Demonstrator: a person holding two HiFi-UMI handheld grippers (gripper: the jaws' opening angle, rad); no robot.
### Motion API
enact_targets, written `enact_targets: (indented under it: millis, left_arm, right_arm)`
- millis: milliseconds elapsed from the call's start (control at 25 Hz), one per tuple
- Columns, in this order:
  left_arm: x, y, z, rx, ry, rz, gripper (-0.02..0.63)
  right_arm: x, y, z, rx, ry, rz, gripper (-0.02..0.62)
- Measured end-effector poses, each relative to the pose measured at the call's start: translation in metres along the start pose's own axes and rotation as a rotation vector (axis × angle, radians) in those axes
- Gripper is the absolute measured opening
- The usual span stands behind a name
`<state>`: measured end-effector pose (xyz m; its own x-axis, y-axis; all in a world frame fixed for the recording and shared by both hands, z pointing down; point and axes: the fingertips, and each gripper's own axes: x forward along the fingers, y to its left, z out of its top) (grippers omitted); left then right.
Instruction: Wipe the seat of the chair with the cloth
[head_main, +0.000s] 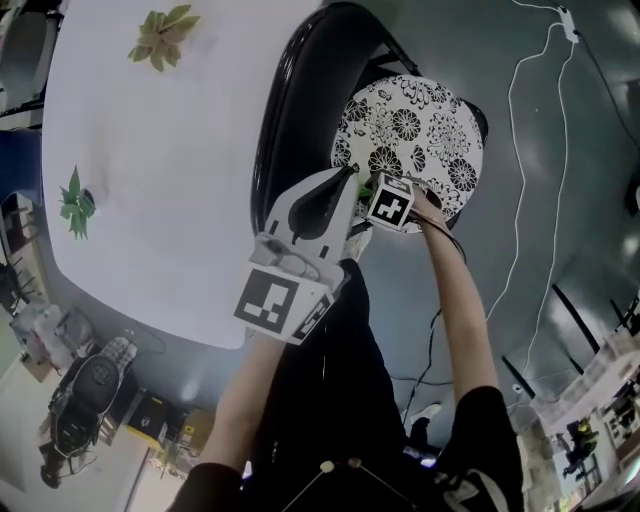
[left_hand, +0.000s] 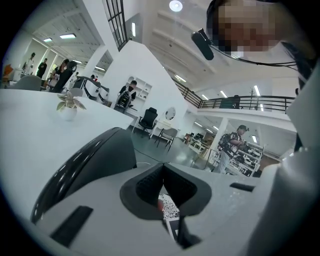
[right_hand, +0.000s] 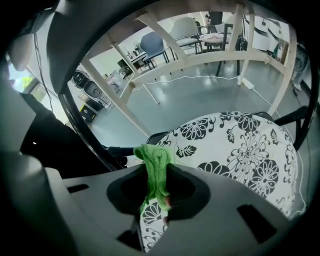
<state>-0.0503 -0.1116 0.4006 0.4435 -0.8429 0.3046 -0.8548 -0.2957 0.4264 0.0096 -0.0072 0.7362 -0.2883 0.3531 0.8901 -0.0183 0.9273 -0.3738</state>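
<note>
Right gripper (right_hand: 158, 186): jaws clamped on a crumpled green fabric cloth (right_hand: 155, 162). A bunched fold of the cloth sticks out past the pads. The rest hangs down between them.

Cloth position: over the edge of the round white chair seat with black flower print (right_hand: 240, 150), on the side next to the glossy black curved chair back (head_main: 290, 110). Contact between cloth and seat cannot be confirmed from either view.

In the head view the right gripper (head_main: 372, 192) sits at the seat (head_main: 420, 130) rim nearest the person. Only a sliver of the cloth (head_main: 364, 184) shows beside its marker cube.

Left gripper (left_hand: 162, 186): pads together, nothing between them. In the head view the left gripper (head_main: 340, 182) is just beside the right one, with its tips pointing toward the chair back.

Surroundings: a large white rounded table (head_main: 150, 170) lies beside the chair and carries two small potted plants (head_main: 165, 35) (head_main: 77, 200). A thin white cable (head_main: 520, 150) runs across the grey floor beyond the seat.
</note>
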Motion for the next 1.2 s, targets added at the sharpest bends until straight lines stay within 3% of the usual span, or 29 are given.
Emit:
enact_targets:
  millis: [160, 440, 600, 1040, 1200]
  left_arm:
    - [0.002, 0.001, -0.001, 0.007, 0.007, 0.004, 0.005]
    - [0.010, -0.011, 0.003, 0.024, 0.017, -0.014, 0.005]
    - [0.012, -0.021, 0.004, 0.057, 0.035, -0.033, 0.005]
    - [0.014, -0.018, 0.002, 0.045, 0.062, -0.017, 0.005]
    - [0.014, -0.012, 0.000, 0.041, 0.065, -0.004, 0.005]
  right_arm:
    - [-0.025, -0.022, 0.002, 0.048, -0.051, -0.053, 0.089]
    - [-0.088, -0.110, -0.015, 0.217, -0.158, -0.263, 0.089]
    - [-0.106, -0.144, -0.033, 0.257, -0.137, -0.344, 0.089]
    - [-0.125, -0.219, -0.066, 0.400, -0.128, -0.500, 0.089]
    - [-0.128, -0.230, -0.067, 0.414, -0.138, -0.504, 0.087]
